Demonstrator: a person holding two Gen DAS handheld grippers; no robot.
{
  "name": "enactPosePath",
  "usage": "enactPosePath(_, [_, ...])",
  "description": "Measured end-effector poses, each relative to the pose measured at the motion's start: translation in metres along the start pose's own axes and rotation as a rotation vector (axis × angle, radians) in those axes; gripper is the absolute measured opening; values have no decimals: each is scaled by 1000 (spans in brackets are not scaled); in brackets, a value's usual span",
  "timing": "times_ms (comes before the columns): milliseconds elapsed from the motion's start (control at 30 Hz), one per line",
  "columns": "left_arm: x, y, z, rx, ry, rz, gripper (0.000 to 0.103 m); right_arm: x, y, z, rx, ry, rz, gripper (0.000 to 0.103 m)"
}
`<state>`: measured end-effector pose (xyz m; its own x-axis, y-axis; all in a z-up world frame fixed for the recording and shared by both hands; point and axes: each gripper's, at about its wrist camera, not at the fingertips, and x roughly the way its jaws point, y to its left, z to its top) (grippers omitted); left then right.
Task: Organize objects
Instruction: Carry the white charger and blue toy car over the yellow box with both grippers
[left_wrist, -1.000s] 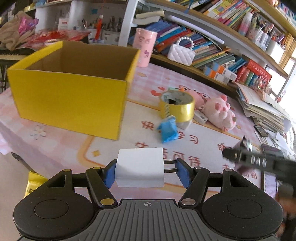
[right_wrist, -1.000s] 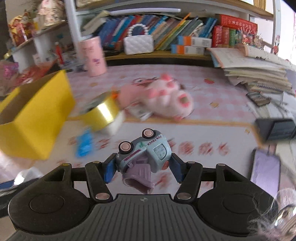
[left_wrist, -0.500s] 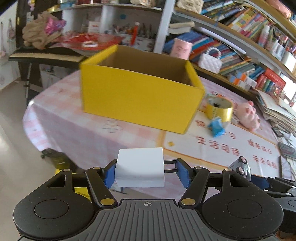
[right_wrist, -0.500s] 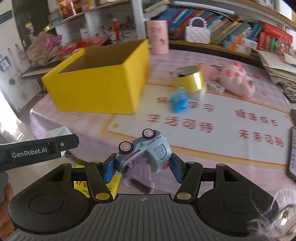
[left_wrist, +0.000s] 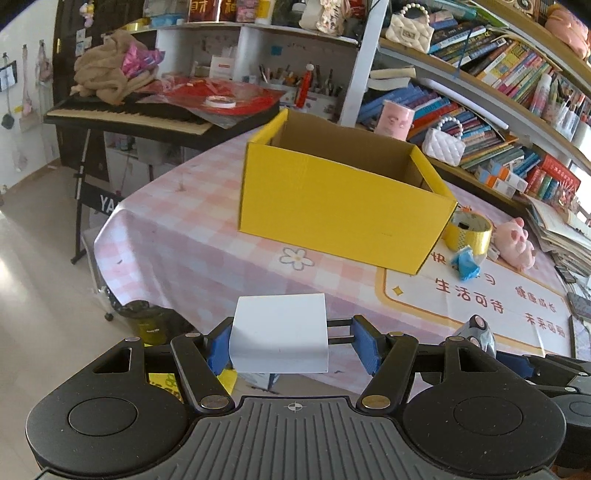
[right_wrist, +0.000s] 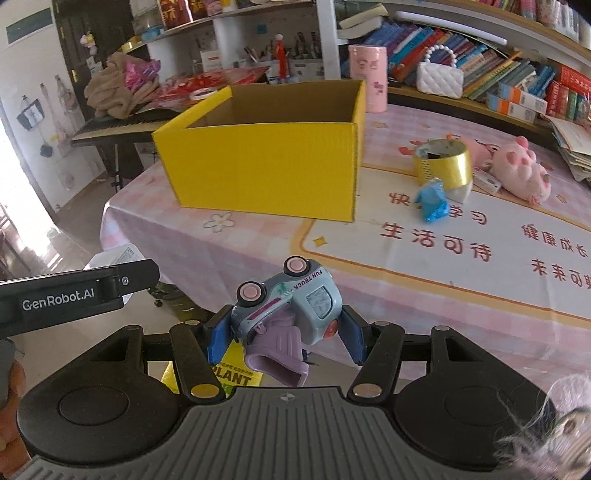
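Observation:
My left gripper (left_wrist: 291, 345) is shut on a white plug adapter (left_wrist: 280, 332); its metal prongs reach across to the right pad. My right gripper (right_wrist: 284, 325) is shut on a pale blue toy truck (right_wrist: 288, 299), tipped on its side with a purple part hanging below. The truck also peeks in at the lower right of the left wrist view (left_wrist: 476, 332). An open yellow cardboard box (left_wrist: 343, 206) (right_wrist: 266, 158) stands on the pink checked table, ahead of both grippers, and looks empty. Both grippers hang off the table's near edge, above the floor.
Right of the box lie a gold tape roll (right_wrist: 441, 162), a blue crumpled wrapper (right_wrist: 432, 201) and a pink plush pig (right_wrist: 521, 173). A pink cup (right_wrist: 367, 77) and book shelves stand behind. A keyboard (left_wrist: 122, 114) stands at the left. The left gripper's arm (right_wrist: 74, 295) crosses the right view.
Both grippers have drawn back and to the left, from over the table to beyond its edge. The yellow box now lies farther off. Both grips are unchanged.

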<state>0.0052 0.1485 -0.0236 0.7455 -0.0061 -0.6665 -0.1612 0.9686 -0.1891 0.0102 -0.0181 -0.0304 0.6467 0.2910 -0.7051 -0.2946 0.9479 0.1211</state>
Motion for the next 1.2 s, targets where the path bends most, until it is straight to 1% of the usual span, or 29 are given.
enactPosePath(167, [-4,9,-1,3,-5,-13,66,-2,8,-2,-2,-4,-5,58])
enactPosePath(433, [-8,14,1,21,-21,-40,66,-8,16,0,19,-16,-41,58])
enactPosePath(633, [-11,14,9,49,-40,-45,66,-7,17,5,20,-31,-61,58])
enactPosePath(800, [-9,13,21,56,-59,-60,66,-7,17,17,3,-54,-64,58])
enactPosePath(967, [-5,5,44,63,-101,-70,66,-4,12,40,-5,-94,-50,58])
enactPosePath(1200, [10,-12,95,77,-200,-63,66,8,0,98,-29,-211,-26,58])
